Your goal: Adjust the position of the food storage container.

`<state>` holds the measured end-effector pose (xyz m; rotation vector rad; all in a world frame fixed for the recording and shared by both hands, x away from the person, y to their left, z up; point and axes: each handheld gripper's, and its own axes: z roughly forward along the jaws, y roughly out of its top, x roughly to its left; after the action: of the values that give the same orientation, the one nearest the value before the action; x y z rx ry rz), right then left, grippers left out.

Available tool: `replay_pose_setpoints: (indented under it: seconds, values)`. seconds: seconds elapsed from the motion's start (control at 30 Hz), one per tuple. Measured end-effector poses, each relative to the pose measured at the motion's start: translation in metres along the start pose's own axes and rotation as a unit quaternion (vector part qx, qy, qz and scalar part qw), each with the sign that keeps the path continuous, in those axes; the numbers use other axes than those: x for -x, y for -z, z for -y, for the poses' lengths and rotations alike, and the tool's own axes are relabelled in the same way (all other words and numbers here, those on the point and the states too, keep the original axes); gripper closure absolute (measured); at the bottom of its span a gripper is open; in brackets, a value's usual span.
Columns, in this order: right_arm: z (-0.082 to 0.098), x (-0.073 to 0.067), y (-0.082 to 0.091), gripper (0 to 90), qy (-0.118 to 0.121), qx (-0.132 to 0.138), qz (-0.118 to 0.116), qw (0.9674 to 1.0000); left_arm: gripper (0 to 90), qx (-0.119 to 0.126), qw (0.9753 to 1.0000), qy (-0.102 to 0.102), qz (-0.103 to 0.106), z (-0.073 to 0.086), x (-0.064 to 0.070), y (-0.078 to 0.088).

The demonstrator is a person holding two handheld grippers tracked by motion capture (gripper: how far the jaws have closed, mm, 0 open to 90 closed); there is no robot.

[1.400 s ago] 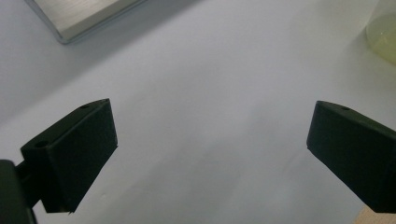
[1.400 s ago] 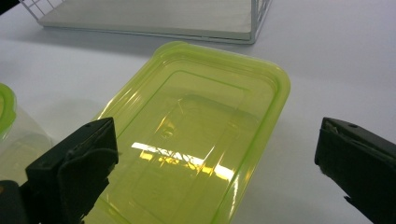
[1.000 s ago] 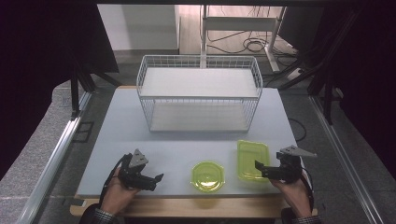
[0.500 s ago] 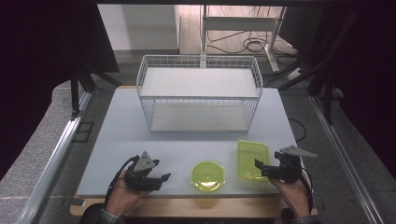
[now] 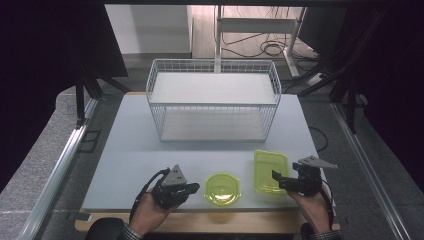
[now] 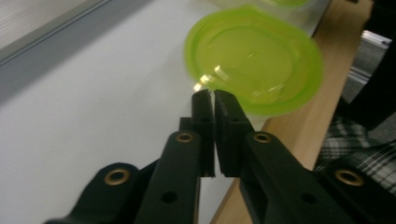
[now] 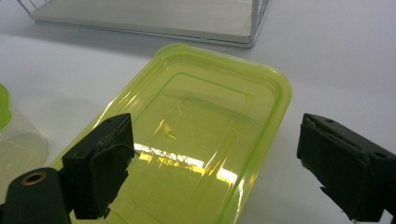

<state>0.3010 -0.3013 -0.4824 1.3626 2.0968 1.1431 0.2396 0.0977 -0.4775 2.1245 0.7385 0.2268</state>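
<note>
While left hand-held gripper (image 6: 209,100) shut empty, right (image 7: 215,163) gapes over translucent lime rectangular lid (image 7: 187,135).

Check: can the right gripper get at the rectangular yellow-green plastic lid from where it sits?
Probably yes. The right gripper has its jaws wide open at the near end of the rectangular yellow-green plastic lid, and nothing lies between them. The lid lies flat, so catching its rim may need a tilt.

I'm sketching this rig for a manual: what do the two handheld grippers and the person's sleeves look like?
Both the left gripper and right gripper are black, with brass-ringed holes, blocky pads, a grey three-cornered plate on top and a trailing black cable. The left sleeve is dark plaid.
</note>
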Motion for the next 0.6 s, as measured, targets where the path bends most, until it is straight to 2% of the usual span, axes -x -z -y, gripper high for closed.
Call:
replay_pose_setpoints:
  seconds: [0.1,0.13,0.17,0.2,0.27,0.57,0.6]
  values:
    - [-0.001,-0.001,0.001,12.4,0.001,0.004,0.0,1.0,89.9,0.004,0.9999,-0.008,0.007,-0.006,0.006,-0.003]
    - [-0.001,-0.002,0.001,13.0,0.003,0.005,0.002,1.0,90.0,0.009,0.9997,-0.012,0.019,-0.011,0.012,-0.007]
    - [-0.001,-0.002,0.001,13.0,0.003,0.005,0.002,1.0,89.9,0.009,0.9997,-0.012,0.019,-0.011,0.012,-0.007]
    - [-0.001,-0.002,0.001,13.4,0.004,0.007,0.002,1.0,90.0,0.009,0.9994,-0.021,0.027,-0.015,0.018,-0.012]
    - [-0.001,-0.002,0.001,13.8,0.005,0.007,0.002,1.0,90.0,0.01,0.999,-0.026,0.036,-0.02,0.024,-0.017]
    - [-0.002,-0.001,0.001,15.6,0.005,0.008,0.002,1.0,89.9,0.01,0.9964,-0.053,0.065,-0.038,0.048,-0.034]
    - [-0.002,-0.001,0.001,15.6,0.005,0.008,0.002,1.0,89.9,0.008,0.9956,-0.062,0.07,-0.043,0.056,-0.041]
